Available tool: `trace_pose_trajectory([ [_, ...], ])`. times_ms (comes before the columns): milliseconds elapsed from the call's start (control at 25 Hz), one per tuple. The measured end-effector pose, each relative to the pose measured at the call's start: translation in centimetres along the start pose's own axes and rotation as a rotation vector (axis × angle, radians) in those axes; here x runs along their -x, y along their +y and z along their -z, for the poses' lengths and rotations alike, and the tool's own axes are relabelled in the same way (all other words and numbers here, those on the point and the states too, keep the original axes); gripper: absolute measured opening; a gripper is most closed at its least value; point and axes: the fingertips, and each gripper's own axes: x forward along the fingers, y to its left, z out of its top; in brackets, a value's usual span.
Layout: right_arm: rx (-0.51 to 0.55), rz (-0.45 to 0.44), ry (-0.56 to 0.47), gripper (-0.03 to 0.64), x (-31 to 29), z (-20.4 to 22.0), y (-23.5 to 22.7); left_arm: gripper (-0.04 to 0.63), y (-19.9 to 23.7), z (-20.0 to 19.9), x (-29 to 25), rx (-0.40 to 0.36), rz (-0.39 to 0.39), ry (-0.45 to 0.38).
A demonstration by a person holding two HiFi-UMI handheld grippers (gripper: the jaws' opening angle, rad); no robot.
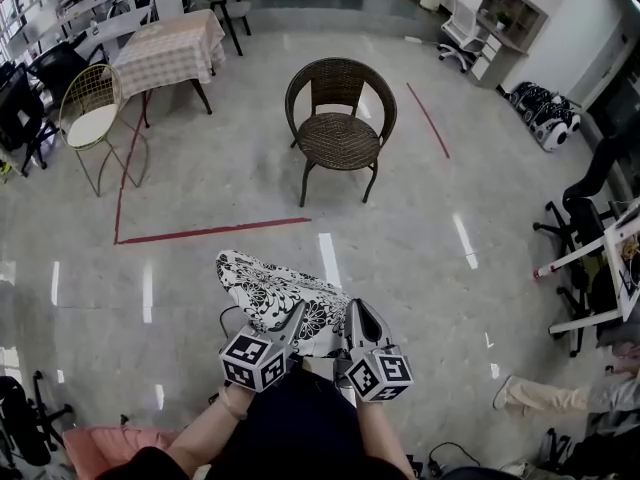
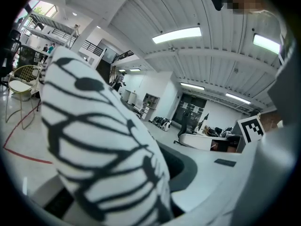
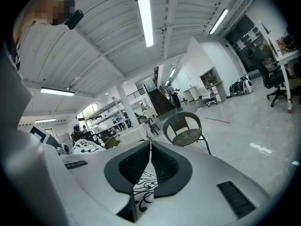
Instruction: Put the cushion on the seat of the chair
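1. Cushion [image 1: 283, 298] with a black-and-white flower print hangs in the air above the floor [image 1: 420, 228], close in front of the person, between the two grippers.
2. The left gripper [image 1: 297, 315] is closed on the cushion. In the left gripper view the printed fabric fills the left side and is pinched at the jaws.
3. The right gripper [image 1: 355, 311] is also closed. In the right gripper view its two dark pads [image 3: 164, 166] press together on a thin edge of the cushion fabric, which comes out below them.
4. The dark wicker chair [image 1: 340, 118] stands upright on the floor, well apart from the cushion, on the far side of a red tape line [image 1: 215, 231]. It faces the person.
5. The seat [image 1: 338, 140] of the chair carries nothing; the cushion is not yet on it.
6. Near the far left edge of the floor stand a table [image 1: 170, 48] with a checked cloth and, just beside it, a gold wire chair [image 1: 90, 108].
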Motion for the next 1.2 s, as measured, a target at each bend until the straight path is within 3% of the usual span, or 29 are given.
trace_pose_trajectory([
  [360,-0.032,0.034,0.044,-0.005,-3.3,0.0,-1.9,0.034,3.0,-1.1,-2.3,0.000,-0.037,0.026],
  [640,-0.030,0.063,0.076,-0.005,-7.6,-1.1,-4.1,0.034,5.6,-4.1,-5.6,0.004,-0.056,0.018],
  [880,-0.013,0.117,0.064,-0.005,-11.2,-3.0,-6.0,0.034,7.7,-6.5,-8.8,-0.004,-0.042,0.022],
  [1200,-0.016,0.116,0.061,-0.005,-15.3,-4.4,-6.1,0.034,9.9,-9.1,-12.0,-0.009,-0.015,0.025],
])
